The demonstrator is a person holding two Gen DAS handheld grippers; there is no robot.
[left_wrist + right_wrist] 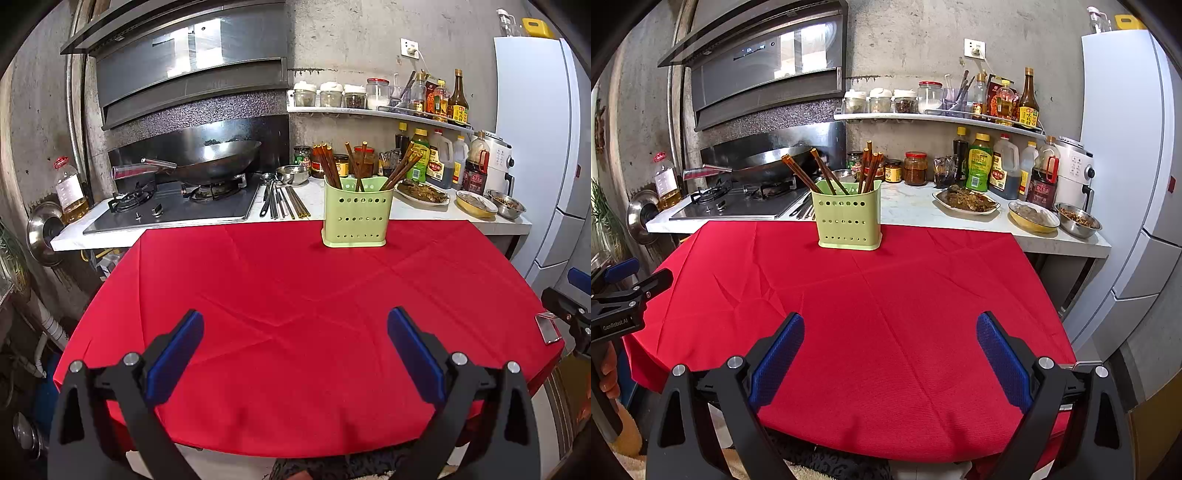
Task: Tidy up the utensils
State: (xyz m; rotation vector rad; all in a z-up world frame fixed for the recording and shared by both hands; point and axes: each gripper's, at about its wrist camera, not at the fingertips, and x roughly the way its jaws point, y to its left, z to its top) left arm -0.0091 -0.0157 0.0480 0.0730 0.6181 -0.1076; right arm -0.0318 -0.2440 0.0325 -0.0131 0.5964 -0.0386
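1. Left wrist view: your left tool (295, 350) hangs over the near edge of the red-clothed worktop (258, 369), blue pads spread wide, nothing between them. The green holder (354, 212) stands upright at the far edge of the cloth, brown chopsticks (330, 166) fanned out of it in three clumps.

2. Same view, look past the holder: loose metal utensils (282, 201) lie side by side on the white counter (314, 199), just beside the stove (177, 206) and left of the holder. I read those as your next pick. They're thin and flat to the stone, so come in low along their length and close on one or two at a time near the handle end; a big bundle will likely slip.

3. Right wrist view: your right tool (890, 354) is also spread wide and carrying nothing, low over the near cloth. The holder sits left of centre here, and the loose pieces are mostly hidden behind it.

4. Same view: the food plate (966, 201) and bowls sit well right of the holder, so keep your reach left of them. Drop each piece in vertically, clear of the leaning chopsticks, or you may tip the light holder.
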